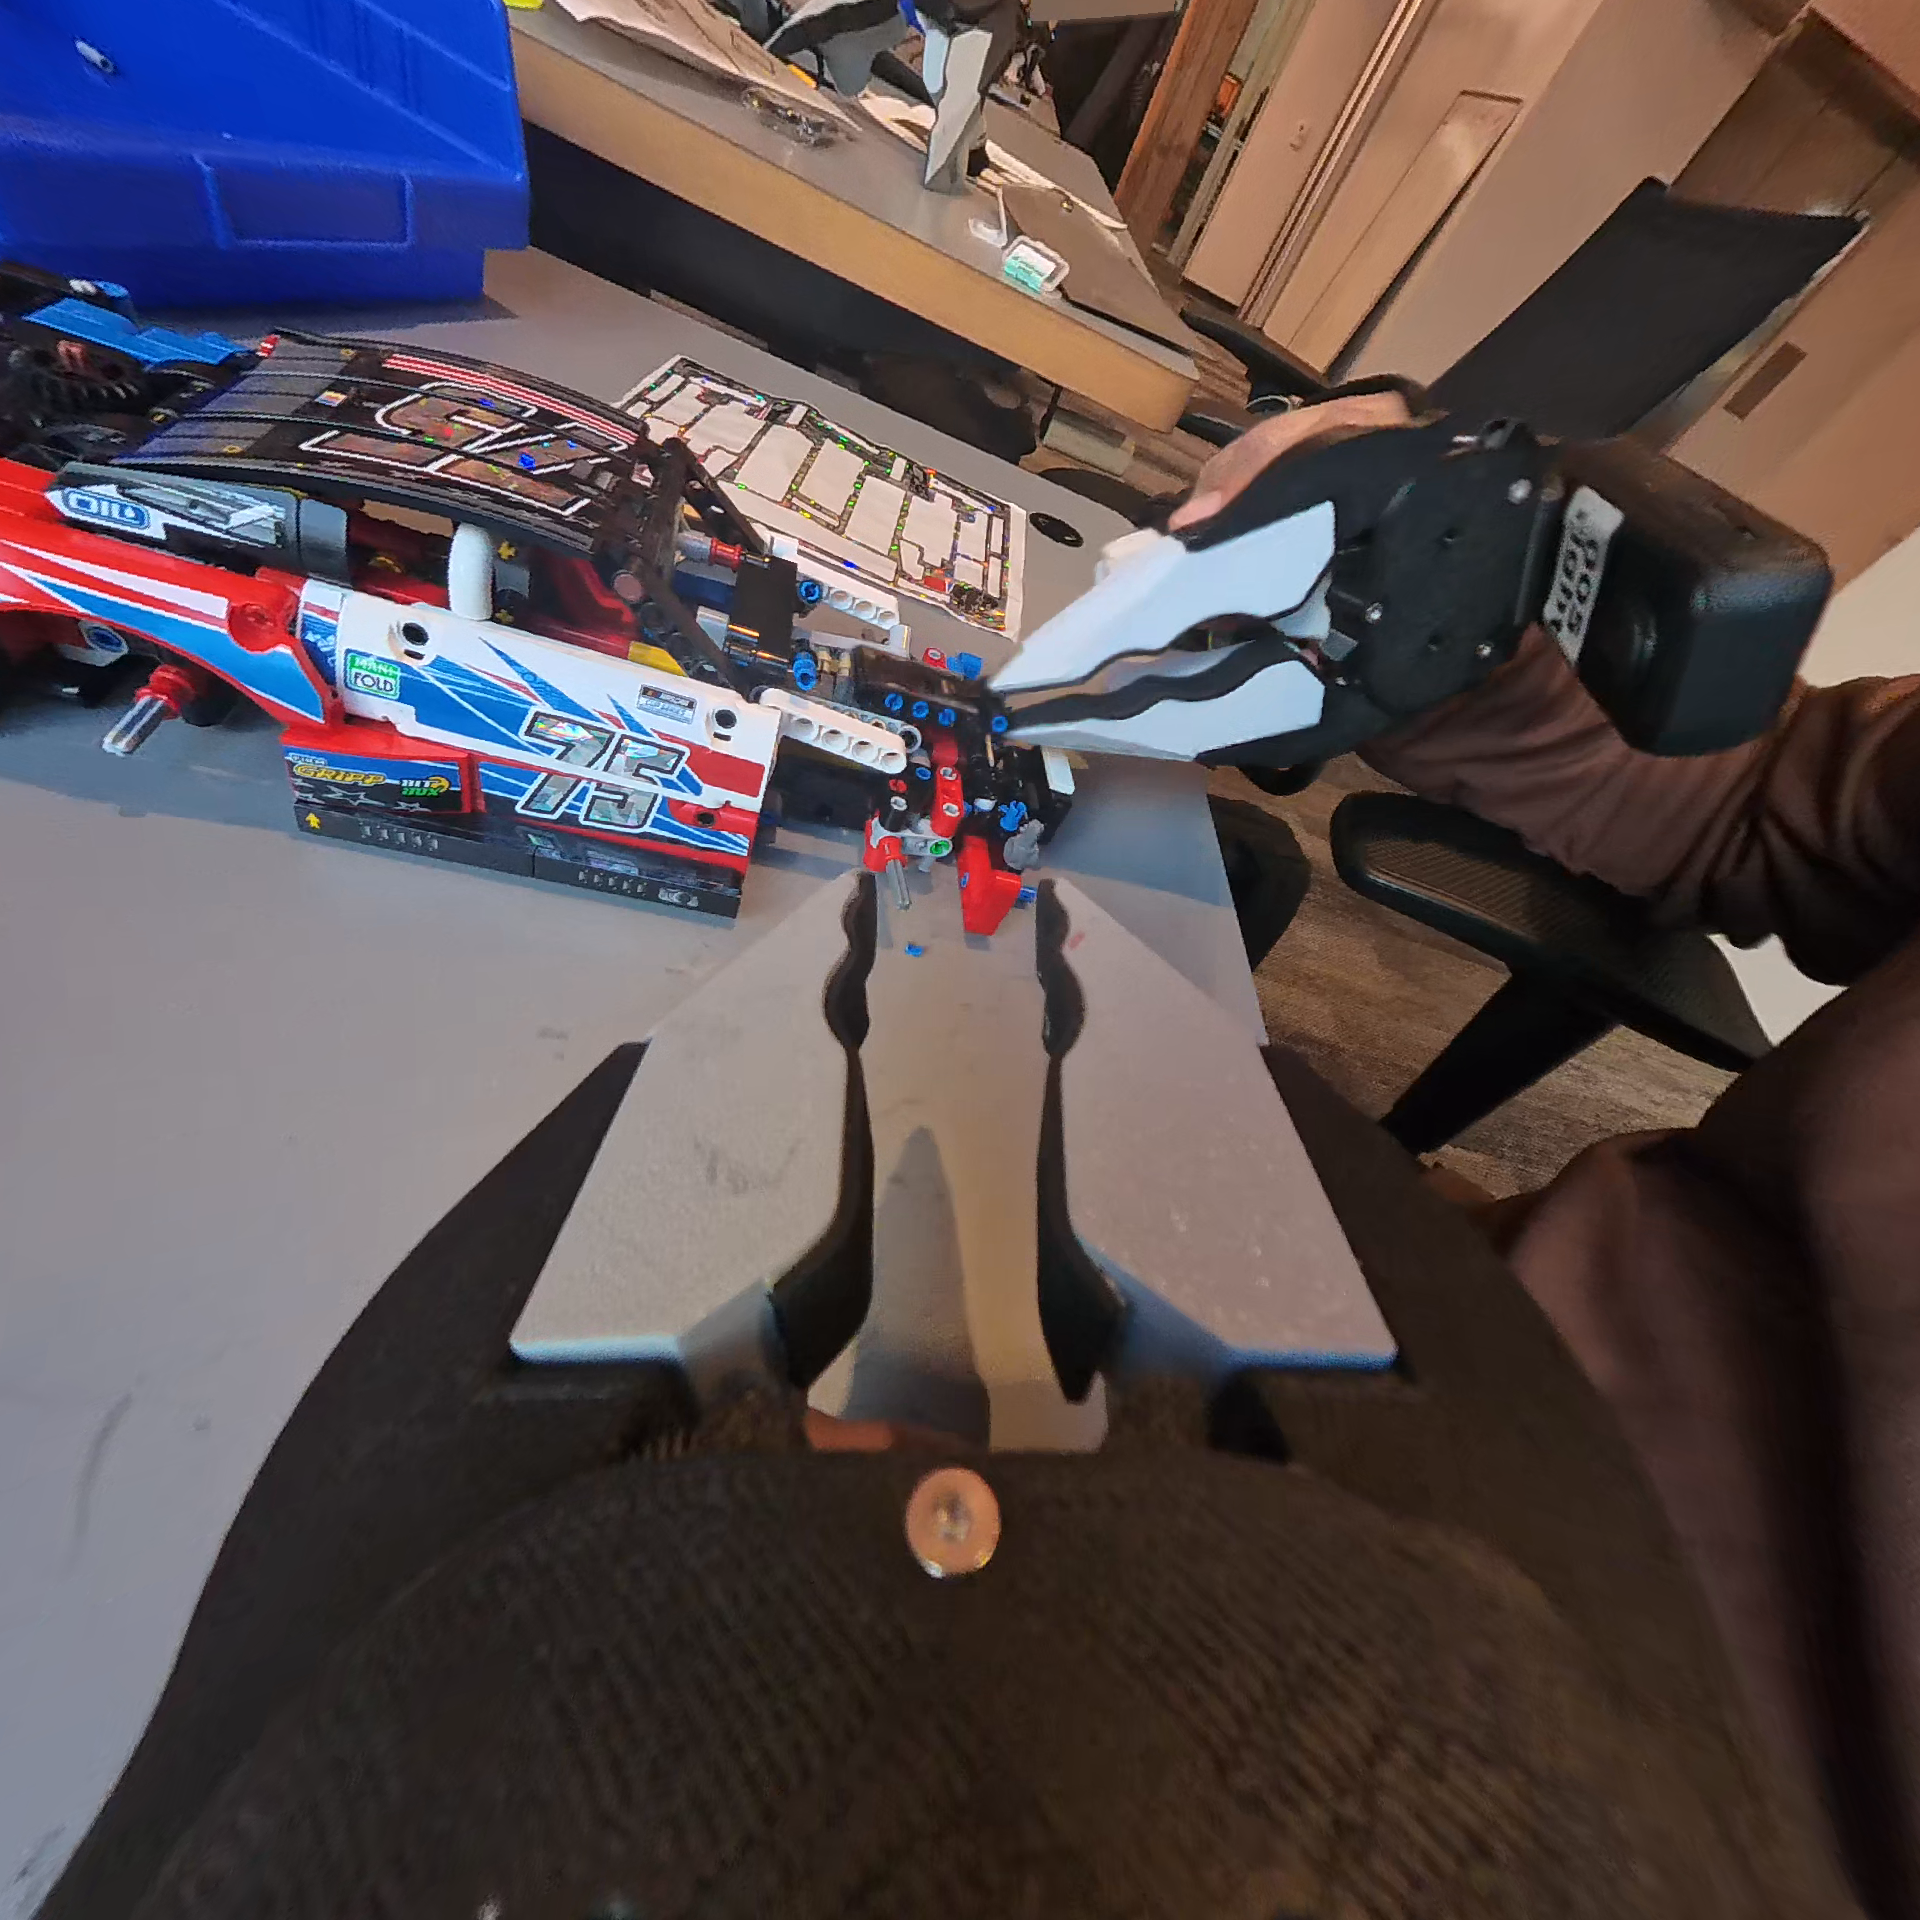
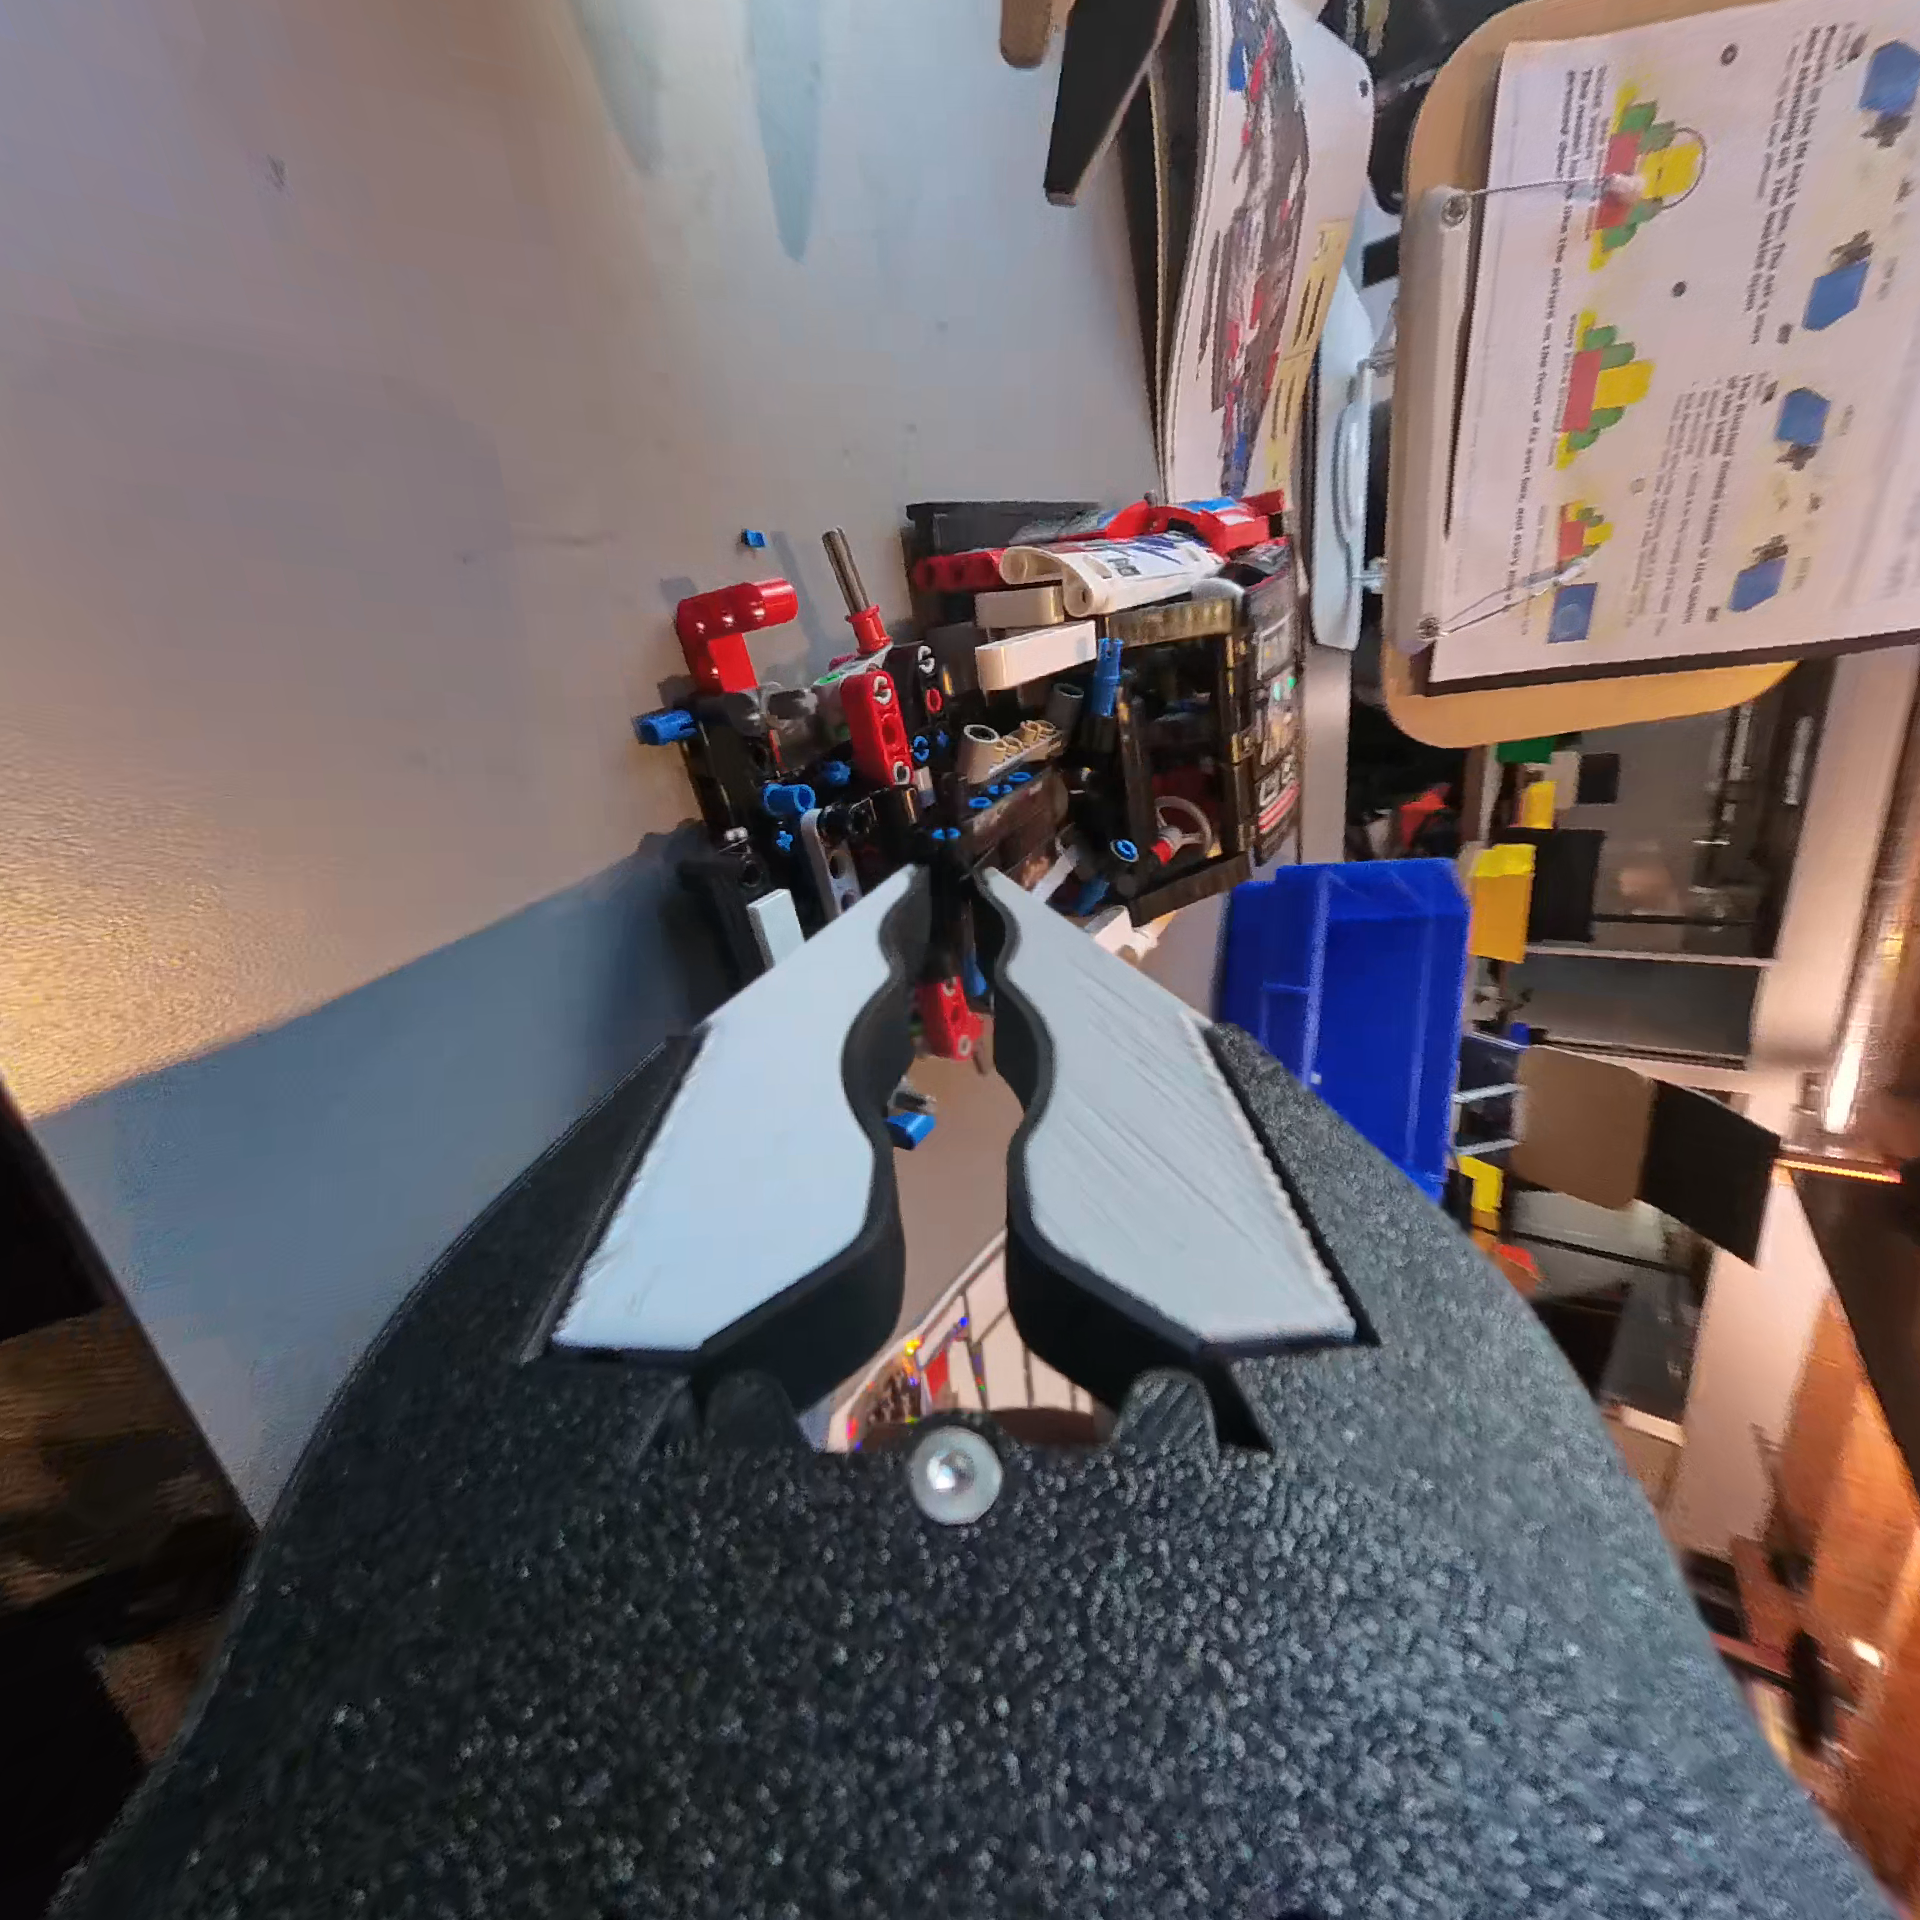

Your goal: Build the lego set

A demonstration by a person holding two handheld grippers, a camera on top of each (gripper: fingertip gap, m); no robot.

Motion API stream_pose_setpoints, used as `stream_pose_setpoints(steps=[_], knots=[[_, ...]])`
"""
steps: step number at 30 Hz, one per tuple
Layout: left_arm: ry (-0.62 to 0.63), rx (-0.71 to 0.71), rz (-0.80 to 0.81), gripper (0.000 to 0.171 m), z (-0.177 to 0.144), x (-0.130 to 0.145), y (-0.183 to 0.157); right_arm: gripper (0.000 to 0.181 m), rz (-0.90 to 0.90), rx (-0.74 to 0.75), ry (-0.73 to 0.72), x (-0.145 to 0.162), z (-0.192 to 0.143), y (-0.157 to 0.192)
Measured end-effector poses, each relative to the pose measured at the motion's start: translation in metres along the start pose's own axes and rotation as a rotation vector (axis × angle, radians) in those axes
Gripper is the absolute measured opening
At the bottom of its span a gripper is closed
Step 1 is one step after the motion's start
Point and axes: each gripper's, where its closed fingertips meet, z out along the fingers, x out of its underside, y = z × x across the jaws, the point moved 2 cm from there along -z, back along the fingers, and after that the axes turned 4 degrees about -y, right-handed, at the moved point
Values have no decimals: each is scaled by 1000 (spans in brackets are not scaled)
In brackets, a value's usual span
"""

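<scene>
The lego race car, red, white and blue with a black roof, lies on the grey table. Its open front frame of black, red and blue pieces faces my left gripper, which is open and empty, just short of that frame. My right gripper comes in from the right and is shut on a black piece at the top of the front frame. In the right wrist view the right gripper pinches that black piece of the frame. A tiny blue piece lies loose on the table.
A blue bin stands at the back left behind the car. A sticker sheet lies behind the car's front. The table edge and a black office chair are to the right. An instruction sheet shows in the right wrist view. There is about 11 cm between the tips of the two grippers.
</scene>
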Motion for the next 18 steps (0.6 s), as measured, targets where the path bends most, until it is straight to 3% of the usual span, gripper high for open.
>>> stream_pose_setpoints(steps=[10,18], knots=[[41,-43,-4,27,3,5,3,7,-109,210,49,-2,-11,-11],[149,54,75,25,17,19,-18,7,-49,442,47,6,-18,-38]])
